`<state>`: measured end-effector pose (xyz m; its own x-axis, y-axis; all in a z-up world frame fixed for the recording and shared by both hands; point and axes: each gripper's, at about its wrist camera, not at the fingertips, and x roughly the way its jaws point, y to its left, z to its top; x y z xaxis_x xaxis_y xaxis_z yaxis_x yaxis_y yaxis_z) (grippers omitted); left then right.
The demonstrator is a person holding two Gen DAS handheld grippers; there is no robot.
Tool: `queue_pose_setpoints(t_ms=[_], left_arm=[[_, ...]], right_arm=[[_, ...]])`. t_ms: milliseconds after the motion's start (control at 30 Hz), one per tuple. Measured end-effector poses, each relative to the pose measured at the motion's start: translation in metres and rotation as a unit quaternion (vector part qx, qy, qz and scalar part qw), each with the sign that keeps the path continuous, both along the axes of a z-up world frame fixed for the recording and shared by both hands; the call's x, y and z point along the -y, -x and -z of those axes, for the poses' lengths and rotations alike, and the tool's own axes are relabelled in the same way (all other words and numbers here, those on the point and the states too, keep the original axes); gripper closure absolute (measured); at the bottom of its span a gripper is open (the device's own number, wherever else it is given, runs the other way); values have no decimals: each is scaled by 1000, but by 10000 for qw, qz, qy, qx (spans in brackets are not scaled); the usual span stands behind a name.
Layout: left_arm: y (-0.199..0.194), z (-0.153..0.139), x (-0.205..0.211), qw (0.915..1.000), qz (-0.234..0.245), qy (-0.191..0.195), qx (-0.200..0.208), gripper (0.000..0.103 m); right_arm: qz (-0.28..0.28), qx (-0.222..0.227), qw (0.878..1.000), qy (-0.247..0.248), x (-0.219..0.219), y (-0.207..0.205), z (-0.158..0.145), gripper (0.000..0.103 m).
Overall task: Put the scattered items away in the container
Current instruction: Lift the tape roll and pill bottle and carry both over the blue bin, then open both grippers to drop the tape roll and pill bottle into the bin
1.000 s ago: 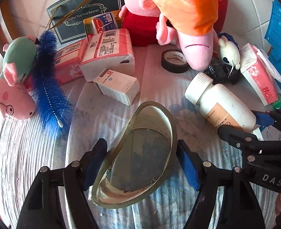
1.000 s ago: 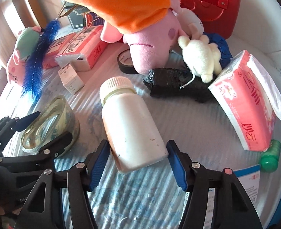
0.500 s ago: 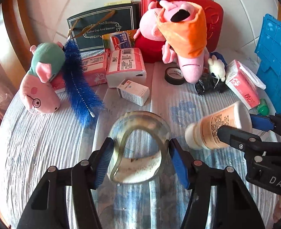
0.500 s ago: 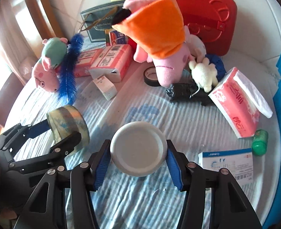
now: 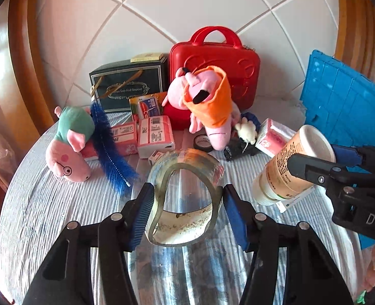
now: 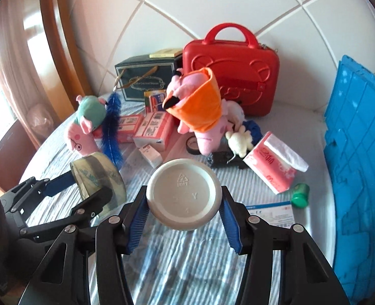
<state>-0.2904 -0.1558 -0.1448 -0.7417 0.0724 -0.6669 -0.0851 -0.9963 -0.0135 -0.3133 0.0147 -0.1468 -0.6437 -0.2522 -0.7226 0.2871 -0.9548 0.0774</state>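
My left gripper (image 5: 186,195) is closing its jaws on a clear tape roll (image 5: 187,162), and its blue pads press the roll into an oval above the table. In the right wrist view the same roll (image 6: 98,175) hangs at the left. My right gripper (image 6: 184,203) is shut on a white bottle (image 6: 182,185) whose round base faces the camera. The left wrist view shows that bottle (image 5: 289,167) tilted, cap down, with its tan label showing. The blue crate (image 6: 360,152) stands at the right, beyond both grippers.
A striped cloth (image 6: 187,254) covers the round table. At the back lie a red case (image 6: 230,76), a dark gift box (image 6: 144,81), two plush pigs (image 6: 202,106) (image 6: 85,124), a blue brush (image 6: 111,132) and tissue packs (image 6: 271,167). A green bottle (image 6: 299,193) and a card (image 6: 271,211) lie near the crate.
Both grippers have risen off the table with the tape roll and the bottle held. The bottle has tipped so its base faces the right camera. The view now takes in the wall.
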Motion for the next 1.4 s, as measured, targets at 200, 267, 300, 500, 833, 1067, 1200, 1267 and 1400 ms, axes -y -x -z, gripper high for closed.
queue_pose_setpoints(t_ms=[200,267,300,500,833,1067,1200,1267,1400], left_arm=[[-20,-45,-34,9978,361,-199,-516,48],[-26,-59,-51,9962,496,-260,-663,48],[-28,-66,-61,9953,573,-283,-728,48],[-51,-119,-145,9843,1071,-453,-1327,49],[-111,-182,-357,9560,2062,-758,-1943,49],[-121,-143,-464,9711,2194,-124,-932,49],[-115,-116,-485,9784,2017,211,-392,49],[-122,-111,-490,9783,1994,412,-391,50],[-126,-107,-491,9803,1891,503,-280,47]], right_arm=[[375,-467,9981,-169,-27,-31,-58,51],[488,-654,9965,-183,-41,-43,-79,51],[558,-770,9953,-191,-50,-50,-90,51],[1101,-1432,9833,-215,-125,-88,-156,51],[1963,-1954,9598,-444,-325,-170,-206,51],[2005,-1341,9703,-157,-432,-183,-165,51],[1930,-831,9777,17,-456,-178,-123,51],[1937,-656,9788,89,-465,-175,-107,51],[1911,-555,9797,224,-474,-180,-99,51]])
